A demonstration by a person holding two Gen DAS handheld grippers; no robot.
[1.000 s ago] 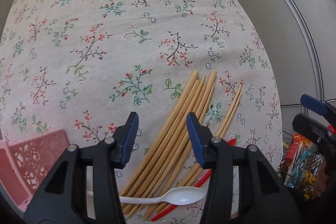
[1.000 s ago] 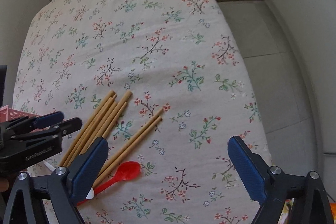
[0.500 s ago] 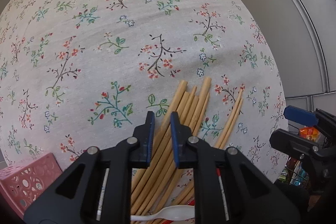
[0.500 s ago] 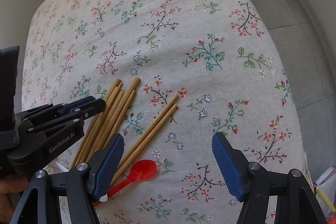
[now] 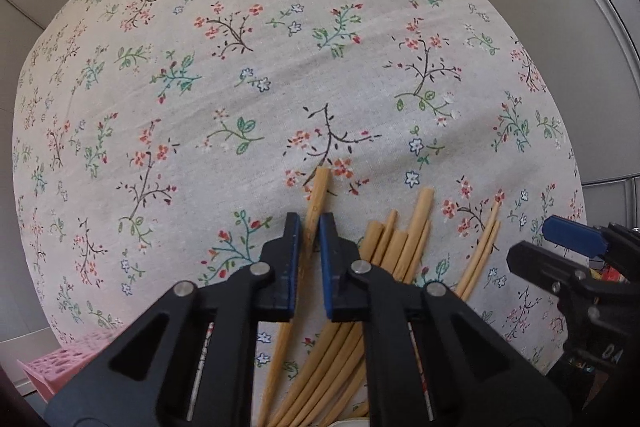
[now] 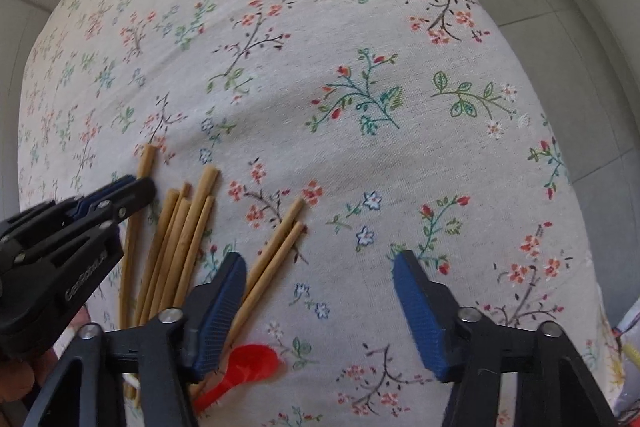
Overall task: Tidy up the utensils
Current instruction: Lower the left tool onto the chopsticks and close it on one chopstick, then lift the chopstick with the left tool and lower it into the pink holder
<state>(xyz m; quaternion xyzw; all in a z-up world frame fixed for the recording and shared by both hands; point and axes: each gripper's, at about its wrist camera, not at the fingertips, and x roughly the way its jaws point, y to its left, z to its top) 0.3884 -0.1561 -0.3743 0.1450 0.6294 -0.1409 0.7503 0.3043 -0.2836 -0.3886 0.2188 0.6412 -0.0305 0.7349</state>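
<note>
Several wooden chopsticks (image 5: 404, 247) lie fanned on the floral tablecloth (image 5: 280, 67). My left gripper (image 5: 308, 227) is shut on one chopstick (image 5: 318, 191), pulled left of the bundle; it also shows in the right wrist view (image 6: 142, 163). A separate pair of chopsticks (image 6: 276, 247) lies right of the bundle (image 6: 180, 239). My right gripper (image 6: 320, 267) is open and empty, low over the cloth, its left finger over that pair. A red plastic spoon (image 6: 248, 363) lies under it. The left gripper (image 6: 120, 191) appears at the left of that view.
A pink perforated basket (image 5: 60, 359) sits at the table's near left corner. The table's right edge (image 6: 580, 187) drops to grey floor. Colourful packages (image 6: 628, 347) lie off the right edge. My right gripper (image 5: 572, 239) is seen at the right of the left wrist view.
My left gripper closed on one chopstick and slid it left and forward out of the bundle. My right gripper lowered toward the pair of chopsticks and narrowed somewhat, still open.
</note>
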